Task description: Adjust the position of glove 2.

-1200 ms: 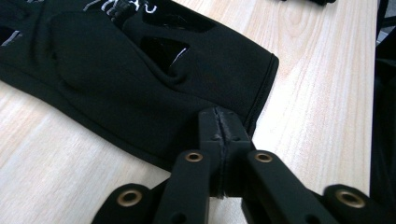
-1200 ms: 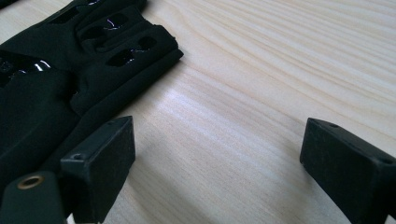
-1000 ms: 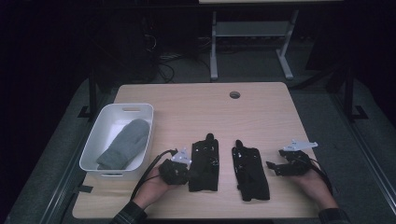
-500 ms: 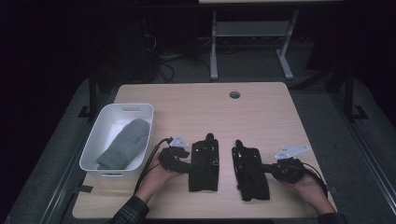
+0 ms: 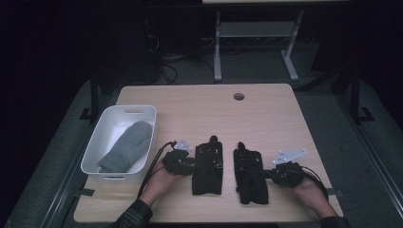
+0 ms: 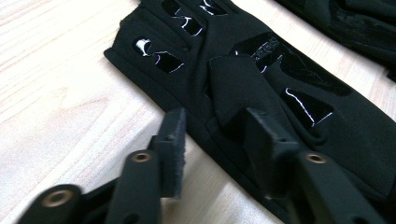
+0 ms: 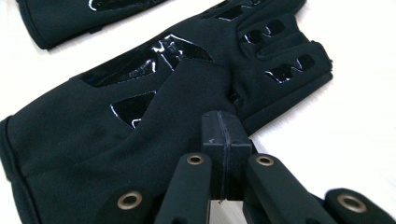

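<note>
Two black gloves with glossy patches lie side by side near the table's front edge, the left glove (image 5: 207, 164) and the right glove (image 5: 249, 175). My left gripper (image 5: 186, 161) is at the left glove's outer edge. In the left gripper view its jaws (image 6: 215, 122) have just been closing. They stand apart astride the edge of the left glove (image 6: 289, 79), one pad (image 6: 172, 140) over bare wood and the other over the fabric. My right gripper (image 5: 274, 174) touches the right glove's outer side. Its pads (image 7: 224, 133) are pressed together over the right glove (image 7: 154, 102), with no cloth visible between them.
A white bin (image 5: 148, 124) at the table's left holds a grey mitten (image 5: 126, 147). A cable hole (image 5: 239, 96) sits near the far edge of the wooden table (image 5: 199, 111). A white desk frame (image 5: 254, 33) stands on the dark floor beyond.
Both hands have slid inward to the gloves, the right gripper leftward onto its glove's edge. The left gripper has moved slightly up and right against its glove.
</note>
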`<state>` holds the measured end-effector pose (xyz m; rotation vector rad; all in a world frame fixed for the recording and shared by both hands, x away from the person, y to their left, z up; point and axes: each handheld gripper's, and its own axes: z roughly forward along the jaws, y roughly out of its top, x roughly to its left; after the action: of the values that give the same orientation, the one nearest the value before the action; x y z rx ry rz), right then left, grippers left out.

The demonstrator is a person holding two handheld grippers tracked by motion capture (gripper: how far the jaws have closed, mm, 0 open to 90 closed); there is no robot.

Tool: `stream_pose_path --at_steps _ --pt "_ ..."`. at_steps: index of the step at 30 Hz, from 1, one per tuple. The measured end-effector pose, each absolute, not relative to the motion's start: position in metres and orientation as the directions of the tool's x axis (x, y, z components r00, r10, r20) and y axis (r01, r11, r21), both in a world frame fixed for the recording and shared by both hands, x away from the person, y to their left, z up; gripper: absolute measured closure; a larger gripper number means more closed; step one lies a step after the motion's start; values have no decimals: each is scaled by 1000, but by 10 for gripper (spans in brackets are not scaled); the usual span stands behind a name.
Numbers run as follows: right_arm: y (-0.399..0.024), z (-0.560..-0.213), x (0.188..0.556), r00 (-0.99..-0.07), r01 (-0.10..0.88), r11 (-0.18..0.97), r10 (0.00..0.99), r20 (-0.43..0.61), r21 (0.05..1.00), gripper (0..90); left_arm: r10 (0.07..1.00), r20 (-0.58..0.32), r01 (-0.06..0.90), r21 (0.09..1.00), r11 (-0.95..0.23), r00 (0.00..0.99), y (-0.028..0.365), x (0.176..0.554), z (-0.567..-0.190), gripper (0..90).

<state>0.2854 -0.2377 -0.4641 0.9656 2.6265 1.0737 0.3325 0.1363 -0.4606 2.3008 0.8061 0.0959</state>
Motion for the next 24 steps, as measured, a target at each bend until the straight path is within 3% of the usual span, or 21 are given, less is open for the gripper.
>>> stream_pose_path --at_steps 6,24 --pt "-230 -464 286 -791 506 541 601 112 672 900 560 -184 536 626 -567 808 140 335 -461 855" --pt "-218 -463 287 -810 490 553 575 117 673 900 621 -213 564 693 -449 755 143 339 -452 875"
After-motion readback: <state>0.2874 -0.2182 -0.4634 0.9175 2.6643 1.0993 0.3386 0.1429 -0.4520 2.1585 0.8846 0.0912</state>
